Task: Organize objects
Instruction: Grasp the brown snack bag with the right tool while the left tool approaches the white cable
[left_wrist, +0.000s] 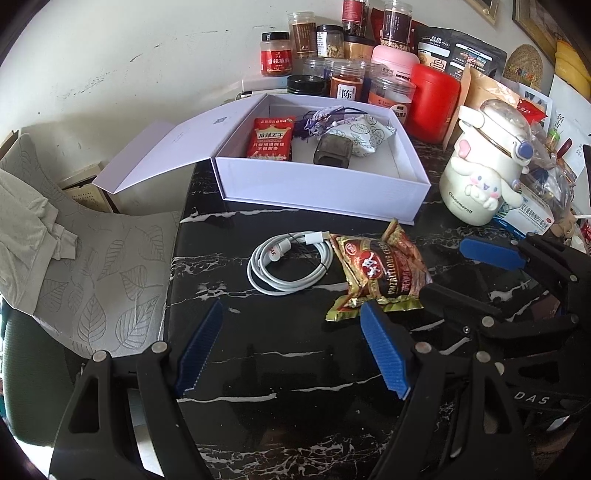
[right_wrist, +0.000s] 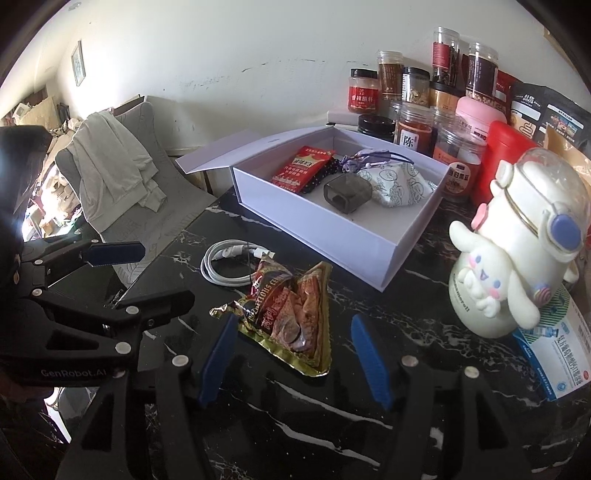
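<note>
- Left wrist view: the left gripper (left_wrist: 291, 347) hung over the dark marbled surface (left_wrist: 280, 413), jaws apart and holding nothing. Just beyond its fingertips lay a snack packet (left_wrist: 380, 273), touching a coiled white cable (left_wrist: 288, 258); behind them stood an open white box (left_wrist: 325, 192).
- Right wrist view: the right gripper (right_wrist: 295, 358) stood with jaws apart, the snack packet (right_wrist: 291, 317) lying between its fingertips, untouched by the pads. A white character bottle (right_wrist: 517, 251) stood right of the box (right_wrist: 354, 236).
</note>
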